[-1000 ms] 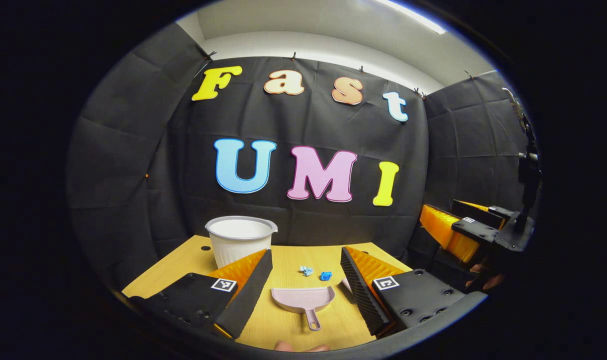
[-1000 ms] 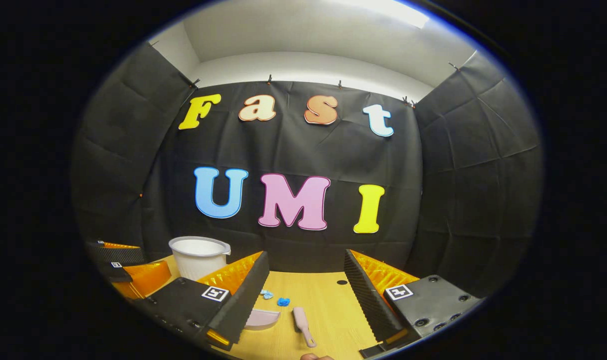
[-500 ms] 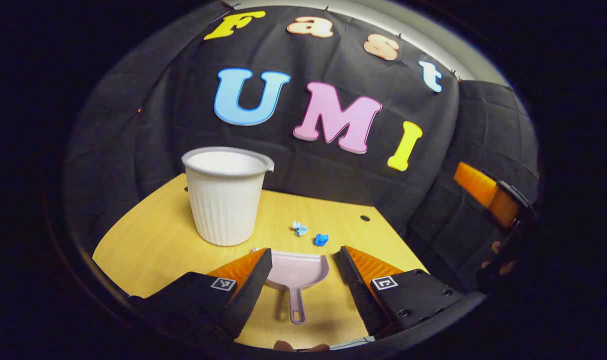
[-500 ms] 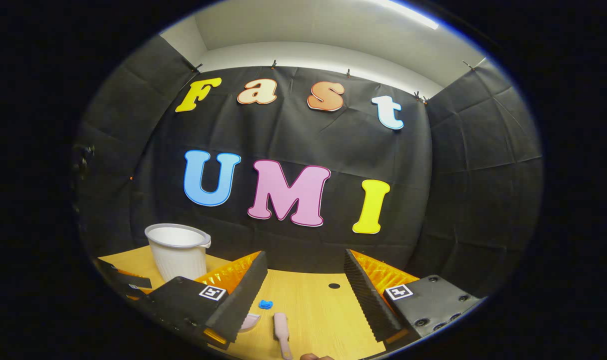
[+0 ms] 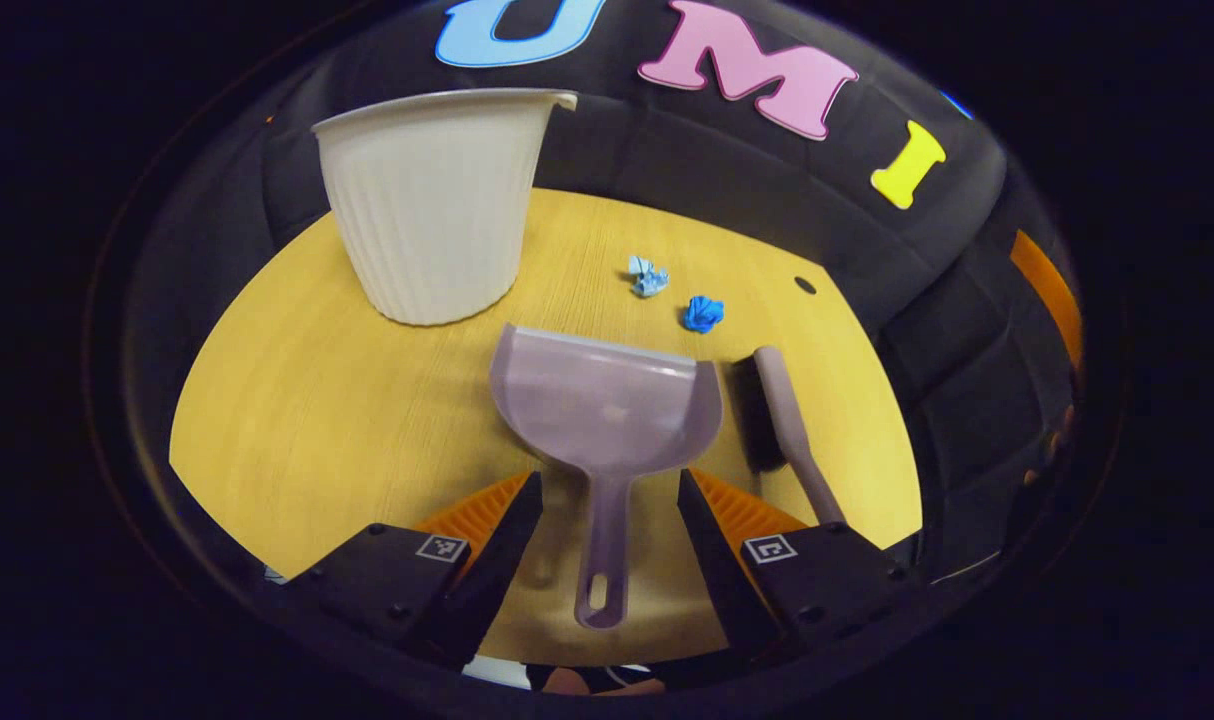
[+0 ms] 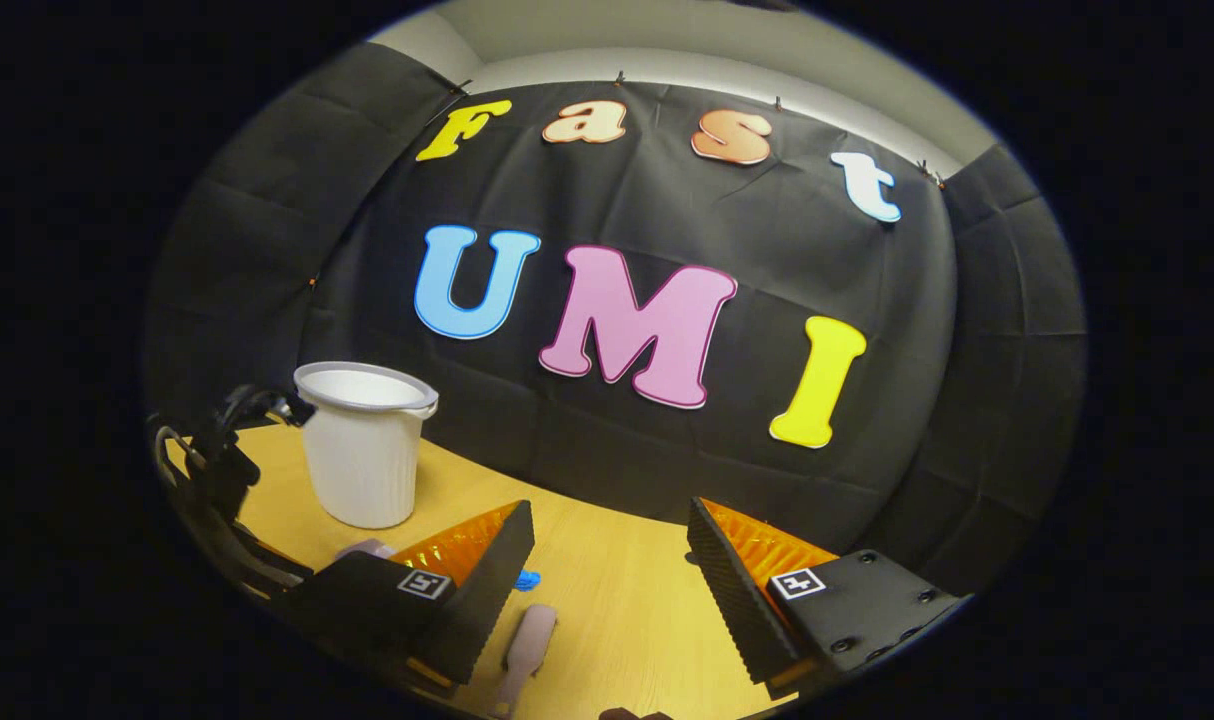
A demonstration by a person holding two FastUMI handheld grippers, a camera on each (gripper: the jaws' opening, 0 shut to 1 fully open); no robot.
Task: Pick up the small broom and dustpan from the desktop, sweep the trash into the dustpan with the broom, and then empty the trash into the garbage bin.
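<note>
Now the left gripper (image 5: pixel 607 505) has dropped and tipped toward the wooden desktop (image 5: pixel 297 400) compared with a second ago, when it looked mostly at the booth wall; the flat mauve plastic dustpan (image 5: pixel 607 405) has grown large in the left gripper view. That suggests the dustpan pick-up is about to happen, though nothing is held yet. Its jaws stand spread, and the dustpan's slim handle (image 5: pixel 604 545) runs straight between them toward 6 o'clock, touching neither finger as far as I can tell.

The small pale-handled broom with dark bristles (image 5: pixel 782 420) lies just beside the pan at its 3 o'clock. Two crumpled blue paper scraps (image 5: pixel 677 295) sit beyond the pan's lip at about 1 o'clock, and the ribbed white plastic garbage bin (image 5: pixel 432 200) stands at 11 o'clock.

The right gripper (image 6: pixel 612 560) has also swung nearer the desk. Its jaws are parted and empty, with the broom's end (image 6: pixel 527 640) low at about 7 o'clock, nearer its left finger than centred.
</note>
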